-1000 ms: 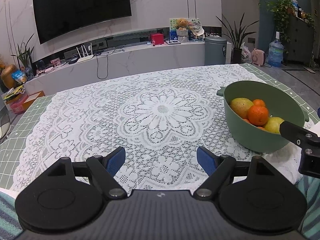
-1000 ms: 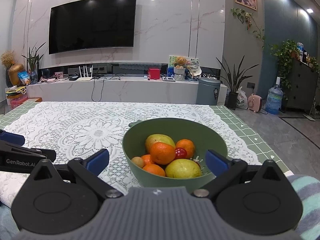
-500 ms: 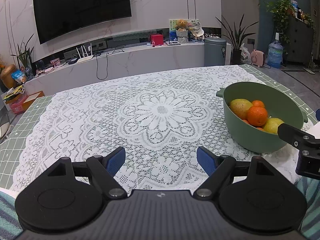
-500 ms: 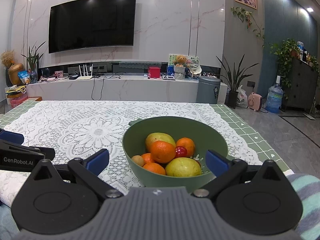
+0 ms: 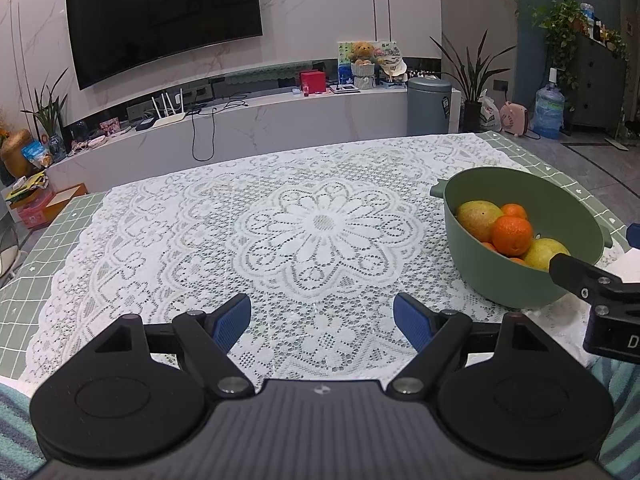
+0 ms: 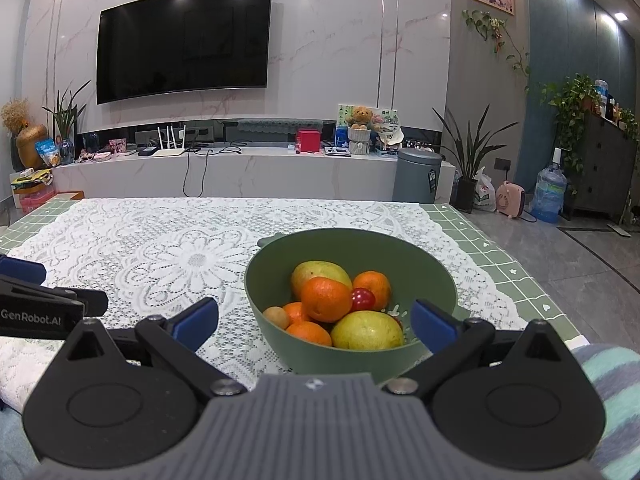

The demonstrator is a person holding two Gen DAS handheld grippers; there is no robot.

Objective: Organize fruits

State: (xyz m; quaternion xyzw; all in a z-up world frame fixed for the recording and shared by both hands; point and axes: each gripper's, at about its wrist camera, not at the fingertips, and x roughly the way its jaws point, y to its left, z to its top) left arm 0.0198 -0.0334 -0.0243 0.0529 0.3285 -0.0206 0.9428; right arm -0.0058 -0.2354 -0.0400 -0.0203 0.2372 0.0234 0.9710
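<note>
A green bowl (image 6: 280, 344) (image 5: 500, 288) stands on the lace tablecloth at the table's right side. It holds oranges (image 6: 326, 298) (image 5: 512, 234), a mango (image 6: 316, 272) (image 5: 478, 216), a yellow-green fruit (image 6: 366, 330) (image 5: 544, 252), a small red fruit (image 6: 363, 299) and a small brown fruit (image 6: 276, 317). My right gripper (image 6: 314, 322) is open just in front of the bowl, its blue fingers to either side of the near rim. My left gripper (image 5: 322, 320) is open over bare lace, left of the bowl, nothing between its fingers.
The white lace cloth (image 5: 320, 224) covers a green checked table (image 5: 60, 232). Beyond the far edge run a white TV console (image 6: 256, 172), a grey bin (image 6: 416, 176) and potted plants. Striped fabric (image 6: 616, 380) lies at the near right.
Both grippers have drawn slightly back and up from the bowl; the bowl sits a little lower and farther in both views. The fruit has not moved.
</note>
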